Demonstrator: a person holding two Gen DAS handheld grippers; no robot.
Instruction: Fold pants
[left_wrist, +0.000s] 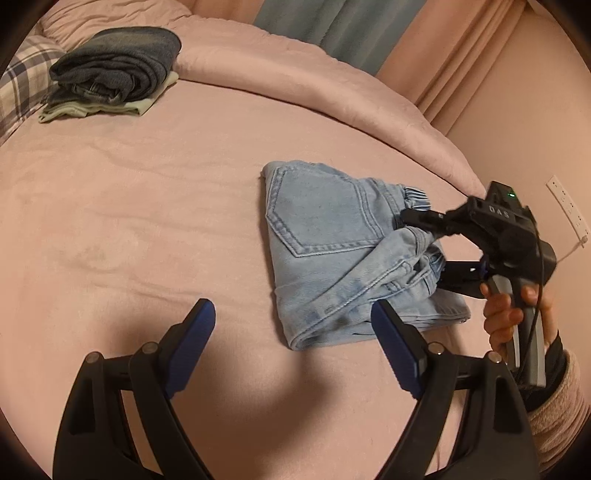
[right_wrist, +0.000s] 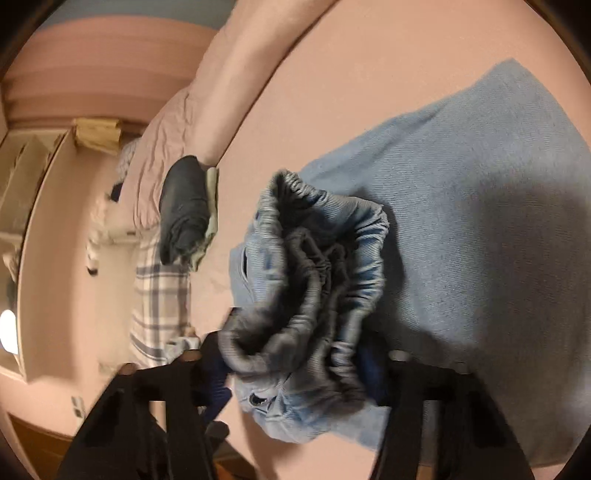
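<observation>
We find the light-blue denim pants (left_wrist: 325, 251), folded compact, lying mid-way across the pink bed cover (left_wrist: 147, 221). The right gripper (right_wrist: 295, 373) is clamped on their bunched elastic waistband; the left gripper (left_wrist: 291, 343) hovers just beside them, jaws apart and empty. We judge the final fold is in hand; next, lay the waistband flat.

Light blue denim pants (left_wrist: 332, 236), faded wash, paler stitching round the back pocket; gathered elastic waistband (right_wrist: 314, 266) grey-blue. Plush pink bedspread (left_wrist: 147, 206), plain. Folded dark blue-grey denim garment (left_wrist: 118, 66) atop pale green folded cloth (left_wrist: 136, 107). Pillow (left_wrist: 22, 85) in white-and-grey-blue plaid. Black hand-held grippers with dark blue pads (left_wrist: 192, 343). Pink curtains (left_wrist: 461, 62); wall pink.
</observation>
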